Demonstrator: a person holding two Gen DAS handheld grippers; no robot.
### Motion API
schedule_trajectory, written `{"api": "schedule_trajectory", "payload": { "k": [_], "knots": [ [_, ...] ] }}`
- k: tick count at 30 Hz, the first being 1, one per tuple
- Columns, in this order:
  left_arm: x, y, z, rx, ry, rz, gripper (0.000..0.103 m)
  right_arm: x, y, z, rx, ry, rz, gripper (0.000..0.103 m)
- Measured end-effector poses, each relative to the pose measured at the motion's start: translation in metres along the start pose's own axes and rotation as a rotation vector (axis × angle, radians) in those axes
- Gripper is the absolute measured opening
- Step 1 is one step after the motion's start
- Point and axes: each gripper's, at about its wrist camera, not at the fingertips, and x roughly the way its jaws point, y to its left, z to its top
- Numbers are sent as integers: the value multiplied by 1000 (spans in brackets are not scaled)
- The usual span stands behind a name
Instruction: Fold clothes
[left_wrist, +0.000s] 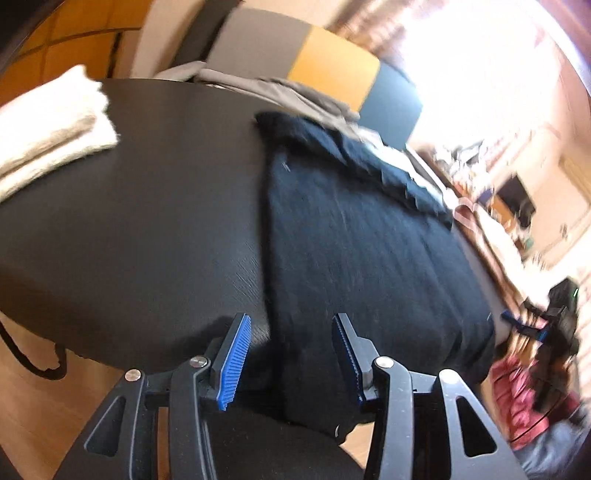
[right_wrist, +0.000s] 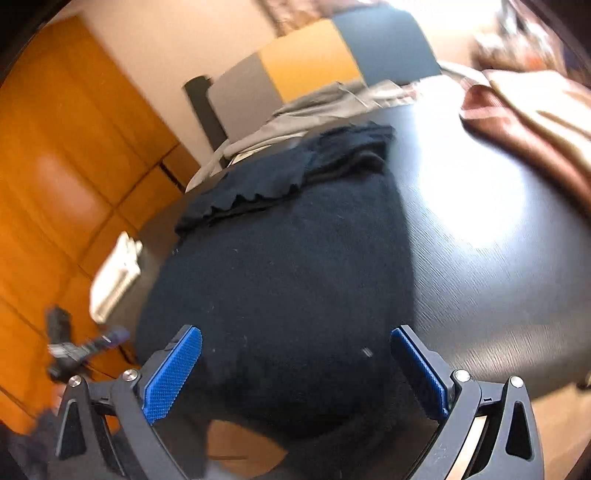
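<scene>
Both our grippers, left (left_wrist: 291, 360) and right (right_wrist: 295, 373), gape empty over the near hem of a dark sweater (right_wrist: 280, 266) on the table (left_wrist: 147, 229). Its far end is doubled over; the near part lies flat, still needing folding.

Left gripper (left_wrist: 291, 360): matte black linkage arms with triangular cutouts, silver round-head pivot screws, ribbed blue rubber finger pads (left_wrist: 236, 363). Right gripper (right_wrist: 295, 371): same black frame and silver screws, blue pads (right_wrist: 171, 376) with fine cross-hatch texture
</scene>
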Motion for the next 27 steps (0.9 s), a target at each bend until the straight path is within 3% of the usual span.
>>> {"api": "schedule_trajectory", "payload": {
  "k": [2,5,12,15,17,18,27],
  "knots": [
    [1,-7,-4,34,0,29,46,-8,-15,-3,61,17,28,103],
    [-4,-10,-13,22,23,8,46,-10,-33,-15,119,56,45,103],
    [1,-13,-24,41,72,20,47,16,-59,-48,271,177,146,103],
    [5,-15,-29,48,139,-5,47,28,-56,-54,257,197,115,82],
    [12,-16,-35,45,171,-11,47,35,-54,-58,247,210,94,56],
    [16,-16,-38,44,186,-14,47,39,-53,-60,242,216,83,49],
    [35,-10,-42,17,233,-37,47,70,-41,-67,179,285,12,47]
  ]
}}
